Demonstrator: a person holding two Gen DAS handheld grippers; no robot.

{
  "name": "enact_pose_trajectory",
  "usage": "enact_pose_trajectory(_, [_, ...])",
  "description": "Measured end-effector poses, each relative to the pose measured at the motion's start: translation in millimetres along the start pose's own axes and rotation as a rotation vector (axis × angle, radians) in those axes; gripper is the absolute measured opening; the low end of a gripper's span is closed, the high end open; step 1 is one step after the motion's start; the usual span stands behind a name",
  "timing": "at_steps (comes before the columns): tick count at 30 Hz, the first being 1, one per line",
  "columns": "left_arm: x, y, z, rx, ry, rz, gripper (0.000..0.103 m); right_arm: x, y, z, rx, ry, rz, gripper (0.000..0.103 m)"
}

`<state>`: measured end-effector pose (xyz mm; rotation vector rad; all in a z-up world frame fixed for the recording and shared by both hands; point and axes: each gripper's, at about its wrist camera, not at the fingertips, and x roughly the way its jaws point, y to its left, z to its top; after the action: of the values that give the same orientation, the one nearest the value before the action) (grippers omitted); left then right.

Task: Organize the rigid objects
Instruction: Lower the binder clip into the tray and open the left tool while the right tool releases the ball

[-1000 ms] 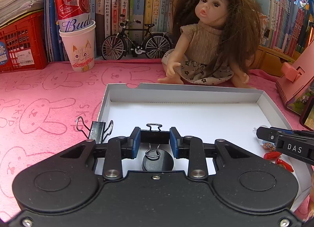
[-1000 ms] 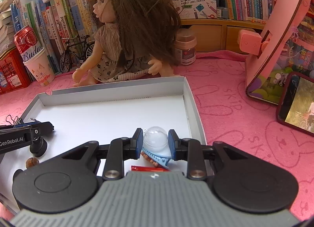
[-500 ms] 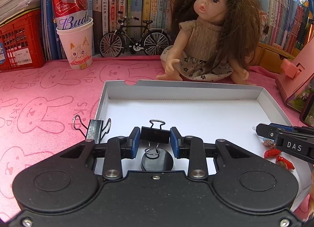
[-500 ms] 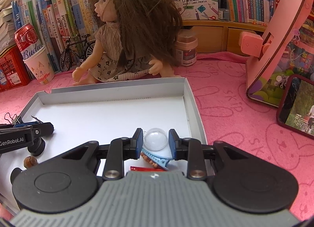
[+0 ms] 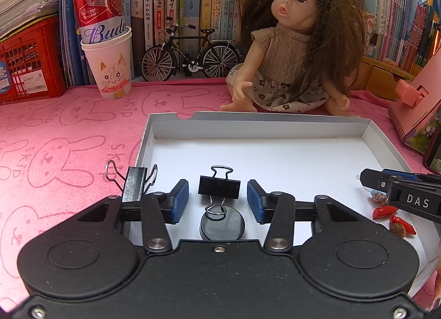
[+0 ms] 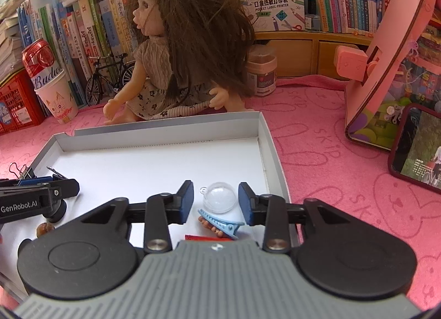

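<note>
A shallow white tray (image 5: 256,128) (image 6: 165,131) lies on the pink cloth. A black binder clip (image 5: 219,186) rests in it, leaning on a black round disc (image 5: 222,225), between the pads of my left gripper (image 5: 217,197); the jaws are opening and the pads stand clear of the clip. In the right wrist view a clear plastic dome (image 6: 219,197) sits on the tray floor between the opening jaws of my right gripper (image 6: 215,199), untouched. A blue hair clip (image 6: 220,222) and a red piece (image 6: 206,237) lie just in front of it.
A second binder clip (image 5: 135,181) sits on the tray's left rim. Small red and brown bits (image 5: 394,219) lie at the tray's right. A doll (image 5: 292,51), a toy bicycle (image 5: 190,57), a can in a paper cup (image 5: 106,43), a phone (image 6: 419,148) and a pink stand (image 6: 386,51) surround the tray.
Both grippers have opened. The left let go of the black binder clip; the right let go of the clear dome, which now lies on the tray floor.
</note>
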<state>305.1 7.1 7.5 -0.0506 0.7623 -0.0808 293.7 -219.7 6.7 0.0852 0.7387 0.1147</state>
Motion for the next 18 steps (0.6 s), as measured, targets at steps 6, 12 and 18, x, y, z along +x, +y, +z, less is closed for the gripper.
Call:
enact_pose_trajectory(6, [-9.7, -1.2, -3.8, 0.014, -0.015, -0.001, 0.053, -7.4, -0.2, -1.5, -0.006, -0.016, -0.005, 0.059])
enact_pose_trajectory(12, [-27.7, -8.5, -5.1, 0.039, -0.055, -0.012, 0.06, -20.2, 3.0, -3.0, -0.024, -0.042, -0.006, 0.064])
enact_pose_trajectory(18, [-49.1, -16.2, -9.2, 0.065, -0.095, -0.027, 0.066, -37.4, 8.0, -5.2, -0.03, -0.073, -0.004, 0.071])
